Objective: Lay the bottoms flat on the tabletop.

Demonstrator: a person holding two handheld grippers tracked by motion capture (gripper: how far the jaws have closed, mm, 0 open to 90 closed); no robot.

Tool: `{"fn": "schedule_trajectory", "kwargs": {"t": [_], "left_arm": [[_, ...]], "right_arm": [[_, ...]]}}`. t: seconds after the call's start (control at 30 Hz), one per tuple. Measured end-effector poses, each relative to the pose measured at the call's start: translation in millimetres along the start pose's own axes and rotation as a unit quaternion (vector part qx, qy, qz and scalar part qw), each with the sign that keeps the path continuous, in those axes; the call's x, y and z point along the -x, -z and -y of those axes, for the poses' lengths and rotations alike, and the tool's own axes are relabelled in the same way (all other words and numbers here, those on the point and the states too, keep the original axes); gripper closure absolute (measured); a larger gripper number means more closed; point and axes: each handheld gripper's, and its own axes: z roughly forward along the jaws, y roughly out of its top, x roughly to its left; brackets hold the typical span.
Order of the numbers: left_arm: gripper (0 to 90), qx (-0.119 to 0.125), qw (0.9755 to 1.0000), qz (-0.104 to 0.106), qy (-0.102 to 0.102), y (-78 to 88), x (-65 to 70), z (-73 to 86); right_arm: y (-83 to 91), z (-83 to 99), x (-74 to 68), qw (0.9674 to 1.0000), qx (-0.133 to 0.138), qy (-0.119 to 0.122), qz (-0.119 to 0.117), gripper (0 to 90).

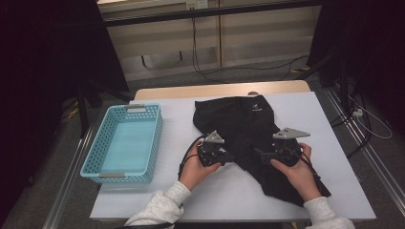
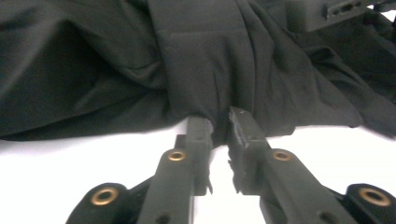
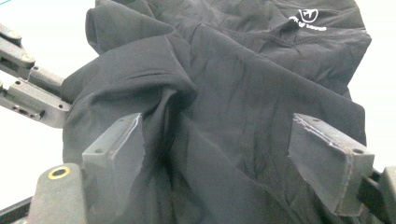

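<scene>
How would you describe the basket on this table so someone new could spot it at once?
Start from the white table top. At its left edge, left of the black garment that both grippers work on, stands the basket. It is the only light blue thing there: a rectangular plastic tray with perforated walls.

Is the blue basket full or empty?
Empty. In the high view the blue basket shows its bare floor, with nothing inside. The black garment lies rumpled on the table beside it, outside the basket.

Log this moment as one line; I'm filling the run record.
left gripper: shut on black garment edge | right gripper: open over garment | basket: empty
</scene>
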Motion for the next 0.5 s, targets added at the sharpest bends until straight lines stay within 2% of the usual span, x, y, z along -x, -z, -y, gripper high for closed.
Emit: {"fn": "schedule_trajectory", "kwargs": {"t": [0.23, 0.37, 0.5], "left_arm": [[89.3, -0.003, 0.9998, 0.011, 0.019, 9.5, 1.9, -4.0], [89.8, -0.012, 0.9985, 0.019, 0.051, 19.6, -0.7, -4.7], [89.9, -0.009, 0.9975, 0.026, 0.065, 29.4, -1.1, -4.6]], "right_arm": [[-1.1, 0.0, 0.0, 1.0000, -0.002, 0.003, 0.001, 18.7], [-2.0, 0.3, 1.0, 1.0000, -0.004, 0.005, 0.002, 18.7], [-4.1, 0.3, 2.5, 0.9999, -0.006, 0.006, 0.005, 18.8]]}}
